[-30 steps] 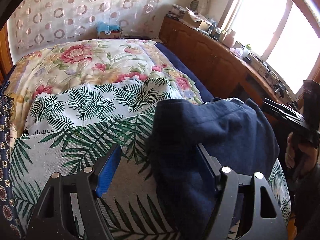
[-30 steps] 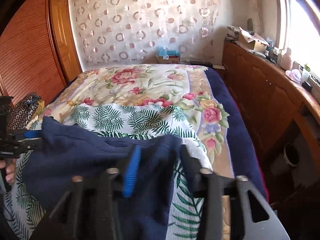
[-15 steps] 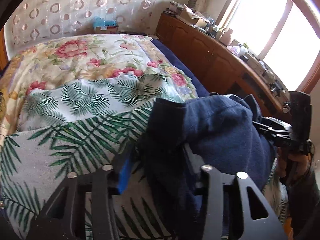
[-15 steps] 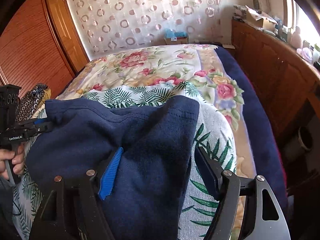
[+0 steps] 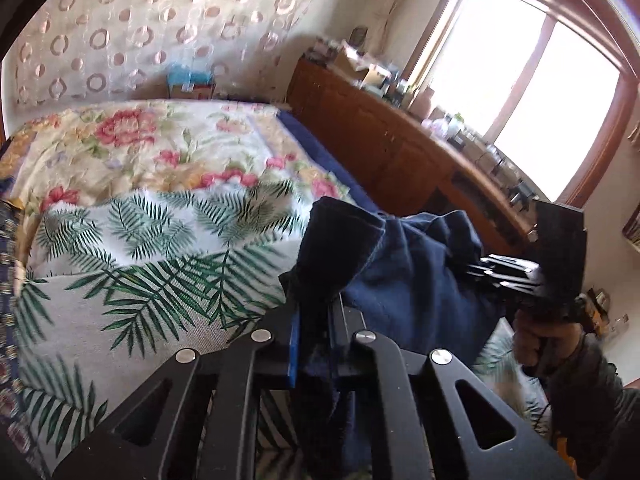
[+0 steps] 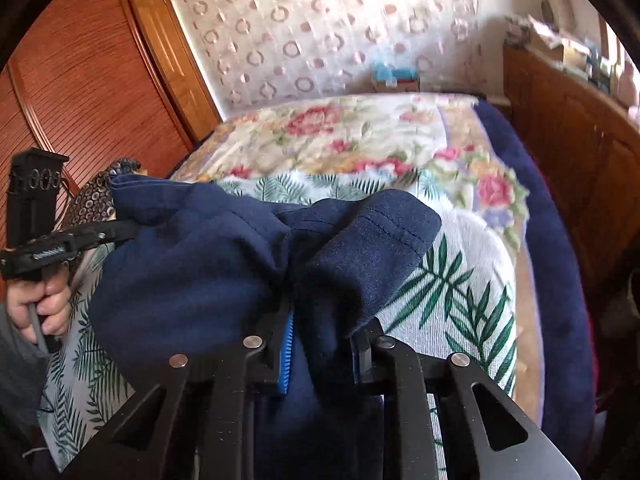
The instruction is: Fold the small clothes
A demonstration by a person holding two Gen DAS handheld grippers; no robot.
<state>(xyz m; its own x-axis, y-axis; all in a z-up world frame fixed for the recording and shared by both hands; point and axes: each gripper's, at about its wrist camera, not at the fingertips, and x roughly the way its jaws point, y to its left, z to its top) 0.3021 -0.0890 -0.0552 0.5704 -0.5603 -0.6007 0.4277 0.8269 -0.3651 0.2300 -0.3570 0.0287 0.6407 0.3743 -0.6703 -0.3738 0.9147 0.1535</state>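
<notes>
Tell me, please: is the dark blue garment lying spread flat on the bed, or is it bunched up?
Bunched up. The dark blue garment humps in folds, pinched by the left gripper and the closing right gripper.

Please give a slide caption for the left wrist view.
Left tongs shut on navy garment above palm-print sheet.

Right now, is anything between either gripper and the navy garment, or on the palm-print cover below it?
Nothing visible. The left gripper is shut on the navy garment; the right gripper is closing with it between its jaws. The palm-print cover shows bare.
</notes>
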